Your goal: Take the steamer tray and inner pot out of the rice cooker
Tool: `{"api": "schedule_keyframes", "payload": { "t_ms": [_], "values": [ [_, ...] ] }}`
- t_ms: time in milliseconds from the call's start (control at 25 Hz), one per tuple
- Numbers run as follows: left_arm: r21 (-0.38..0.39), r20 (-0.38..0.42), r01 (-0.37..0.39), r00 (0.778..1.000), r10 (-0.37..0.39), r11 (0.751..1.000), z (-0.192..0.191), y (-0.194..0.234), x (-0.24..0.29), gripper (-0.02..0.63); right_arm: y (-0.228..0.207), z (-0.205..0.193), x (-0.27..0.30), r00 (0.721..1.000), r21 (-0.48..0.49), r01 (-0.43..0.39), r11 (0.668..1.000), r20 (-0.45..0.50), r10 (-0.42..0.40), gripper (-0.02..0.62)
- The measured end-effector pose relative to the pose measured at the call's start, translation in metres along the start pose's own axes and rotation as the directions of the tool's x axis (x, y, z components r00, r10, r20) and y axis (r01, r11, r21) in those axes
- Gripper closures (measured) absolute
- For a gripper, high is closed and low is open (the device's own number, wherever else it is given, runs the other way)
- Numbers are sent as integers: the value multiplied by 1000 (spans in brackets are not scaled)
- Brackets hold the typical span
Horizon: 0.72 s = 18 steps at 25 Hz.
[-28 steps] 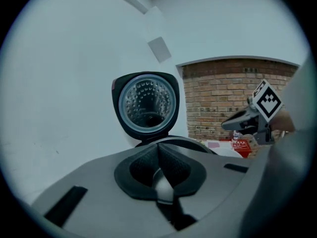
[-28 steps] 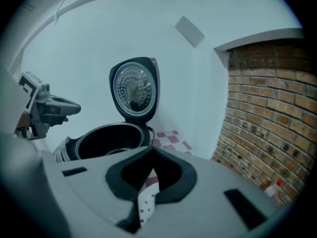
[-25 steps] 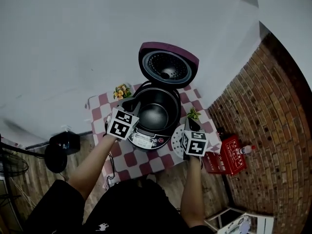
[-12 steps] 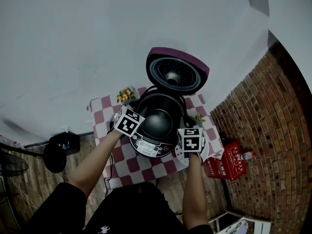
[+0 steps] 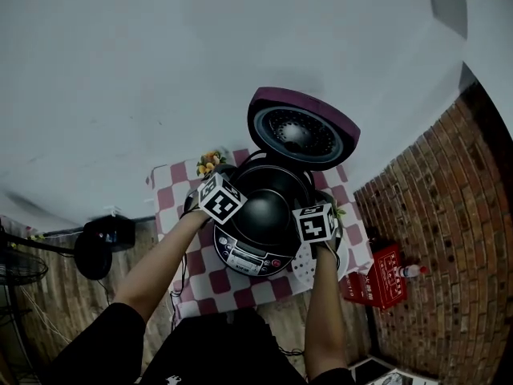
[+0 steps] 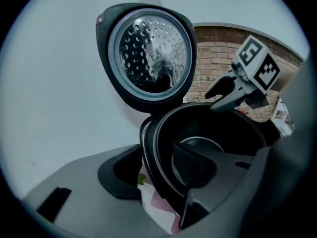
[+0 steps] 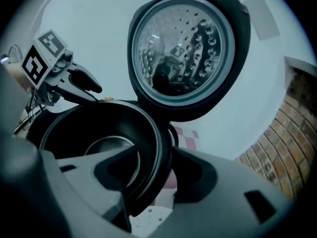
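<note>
The rice cooker [image 5: 244,257] is black with a shiny silver front. Its lid [image 5: 300,103] is purple outside and silver with lots of little holes inside. The inner pot [image 5: 260,215] is black. The steamer tray [image 7: 148,221] is white with tiny dots. The cloth [image 5: 170,187] on the desk has red and white squares. The flowers [image 5: 210,163] are yellow and orange. The box [image 5: 381,283] is red. The brick wall [image 5: 449,239] is red-brown with pale lines. The other wall [image 5: 120,70] is plain white. The floor [image 5: 64,311] is brown wood.
</note>
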<state>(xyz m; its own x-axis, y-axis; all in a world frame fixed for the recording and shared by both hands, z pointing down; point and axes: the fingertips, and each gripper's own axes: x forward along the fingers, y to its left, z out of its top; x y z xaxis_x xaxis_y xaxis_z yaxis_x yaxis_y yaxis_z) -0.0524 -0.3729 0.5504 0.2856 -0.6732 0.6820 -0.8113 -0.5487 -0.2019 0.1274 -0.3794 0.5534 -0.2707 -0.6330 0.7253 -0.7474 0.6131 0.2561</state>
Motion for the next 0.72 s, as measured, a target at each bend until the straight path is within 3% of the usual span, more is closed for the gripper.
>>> {"api": "schedule_keyframes", "payload": {
  "t_ms": [280, 520, 720],
  "values": [
    [52, -71, 3, 997, 1, 999, -5, -1, 21, 420, -5, -4, 26, 995, -49, 18, 999, -92, -22, 391],
    [106, -119, -21, 992, 34, 994, -8, 4, 27, 472, -8, -5, 38, 988, -130, 70, 989, -125, -86, 401],
    [118, -133, -24, 990, 39, 993, -9, 2, 27, 476, -9, -4, 37, 990, -113, 62, 992, -119, -75, 417]
  ]
}}
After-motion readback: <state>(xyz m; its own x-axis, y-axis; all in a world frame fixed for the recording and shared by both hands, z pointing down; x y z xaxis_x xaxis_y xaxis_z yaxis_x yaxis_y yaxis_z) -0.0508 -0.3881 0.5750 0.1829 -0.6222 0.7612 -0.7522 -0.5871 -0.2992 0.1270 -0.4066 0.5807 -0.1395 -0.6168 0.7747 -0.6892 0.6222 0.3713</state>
